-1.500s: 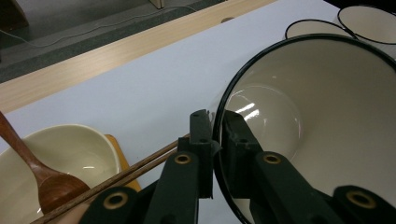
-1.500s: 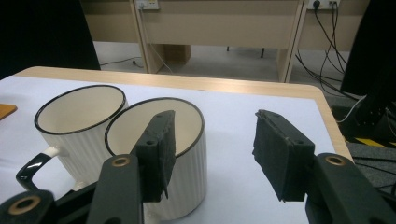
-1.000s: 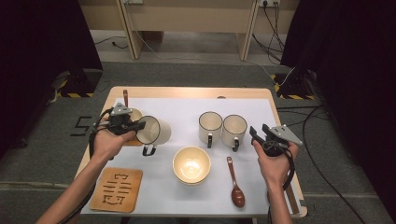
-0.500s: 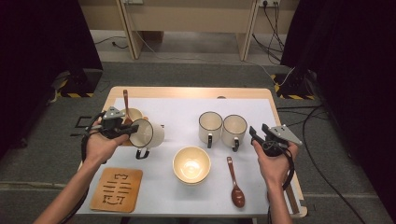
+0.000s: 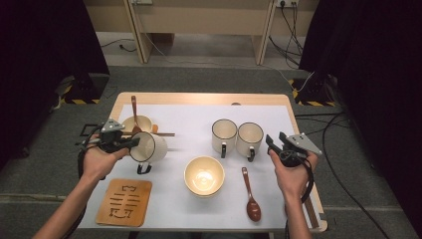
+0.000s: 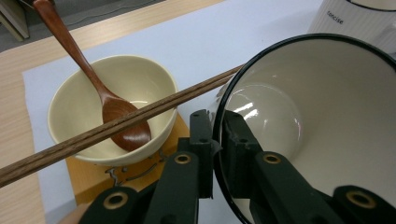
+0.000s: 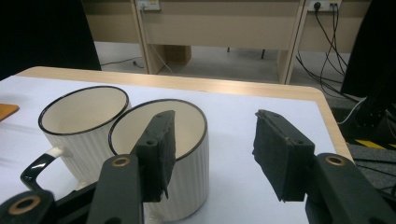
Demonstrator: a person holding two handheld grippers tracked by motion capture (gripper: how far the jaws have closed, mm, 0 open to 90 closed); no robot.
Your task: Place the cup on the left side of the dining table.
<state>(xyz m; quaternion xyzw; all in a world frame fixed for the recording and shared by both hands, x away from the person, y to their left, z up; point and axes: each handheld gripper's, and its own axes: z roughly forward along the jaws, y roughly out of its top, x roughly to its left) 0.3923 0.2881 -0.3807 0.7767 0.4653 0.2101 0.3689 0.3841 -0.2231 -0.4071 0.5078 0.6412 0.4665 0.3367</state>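
My left gripper (image 5: 132,144) is shut on the rim of a white mug with a black rim (image 5: 151,147). It holds the mug tipped on its side, handle (image 5: 143,168) hanging down. In the left gripper view one jaw is inside and one outside the mug's wall (image 6: 327,116). Behind it a cream bowl (image 6: 112,93) holds a brown spoon (image 6: 88,74), with chopsticks (image 6: 116,125) laid across. My right gripper (image 5: 275,140) is open at the right, nothing between its jaws. Beyond it stand two white mugs (image 7: 189,140) (image 7: 84,116).
Two upright mugs (image 5: 224,134) (image 5: 250,138) stand right of centre. An empty cream bowl (image 5: 204,174) sits near the front, a brown spoon (image 5: 251,199) to its right. A wooden coaster (image 5: 124,201) lies at the front left. The table's right edge (image 5: 311,199) is close to my right hand.
My left gripper has carried the tipped mug a little to the left and toward the person. The right gripper has stayed in place, open.
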